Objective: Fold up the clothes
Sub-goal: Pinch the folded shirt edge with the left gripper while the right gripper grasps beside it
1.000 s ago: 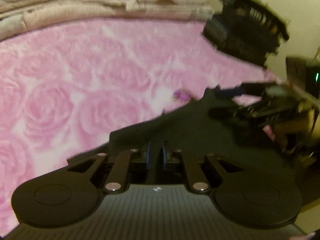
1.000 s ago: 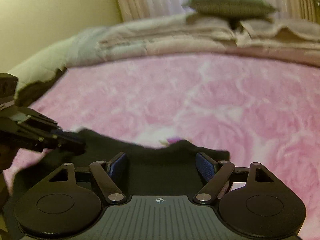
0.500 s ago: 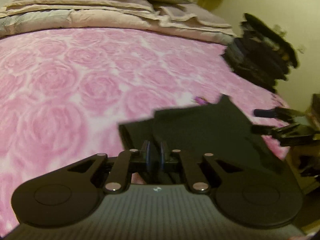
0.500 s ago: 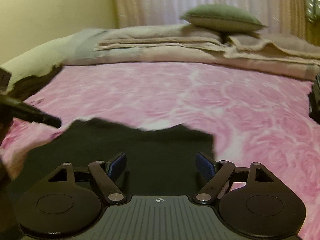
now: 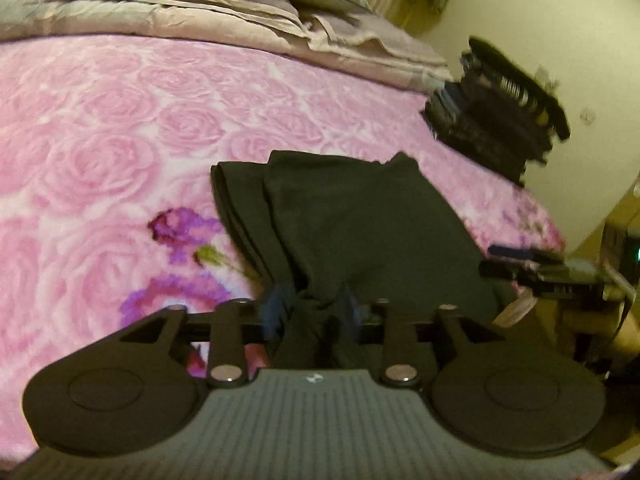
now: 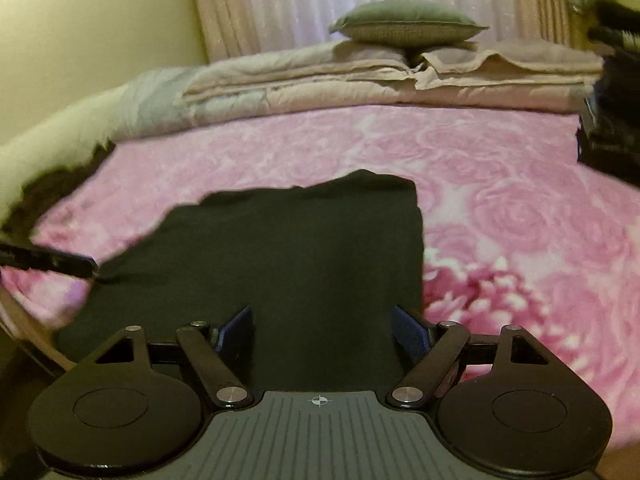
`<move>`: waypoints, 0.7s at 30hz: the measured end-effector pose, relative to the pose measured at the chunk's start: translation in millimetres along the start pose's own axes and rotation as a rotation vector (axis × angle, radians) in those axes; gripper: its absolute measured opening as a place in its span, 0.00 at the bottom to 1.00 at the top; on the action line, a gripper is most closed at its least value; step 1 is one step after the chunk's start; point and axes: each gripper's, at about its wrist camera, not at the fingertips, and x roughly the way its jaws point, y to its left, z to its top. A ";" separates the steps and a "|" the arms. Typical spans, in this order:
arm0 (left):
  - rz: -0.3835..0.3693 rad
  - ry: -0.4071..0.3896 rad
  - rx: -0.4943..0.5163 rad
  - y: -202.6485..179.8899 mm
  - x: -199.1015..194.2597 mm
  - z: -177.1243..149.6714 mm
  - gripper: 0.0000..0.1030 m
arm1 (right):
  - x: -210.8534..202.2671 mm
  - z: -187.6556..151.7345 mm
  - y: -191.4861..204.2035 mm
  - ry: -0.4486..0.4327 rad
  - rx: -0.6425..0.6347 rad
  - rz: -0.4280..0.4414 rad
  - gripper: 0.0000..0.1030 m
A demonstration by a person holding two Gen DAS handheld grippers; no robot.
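While the folded black cloth garment (image 5: 352, 220) lies mid-frame on the pink rose-patterned plush blanket (image 5: 100, 140), the left gripper (image 5: 312, 308) at lower centre has just been opening, a bunched fold of the garment still between its blue pads. The right gripper (image 6: 324, 328) stands wide over the garment's near edge, gripping nothing.

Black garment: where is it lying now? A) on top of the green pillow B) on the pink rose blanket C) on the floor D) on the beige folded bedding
B: the black garment lies spread on the pink rose blanket, well short of the beige bedding and the green pillow.
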 end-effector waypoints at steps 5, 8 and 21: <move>0.006 0.050 -0.001 2.4 22.8 -5.1 0.17 | 1.5 -15.5 9.3 0.022 0.035 0.020 0.78; 0.001 0.020 -0.016 6.4 18.9 2.0 0.11 | -1.5 -15.5 8.0 0.016 0.059 0.012 0.78; 0.045 0.039 -0.006 23.1 23.3 1.3 0.23 | -14.8 -22.6 12.5 -0.001 0.029 -0.009 0.78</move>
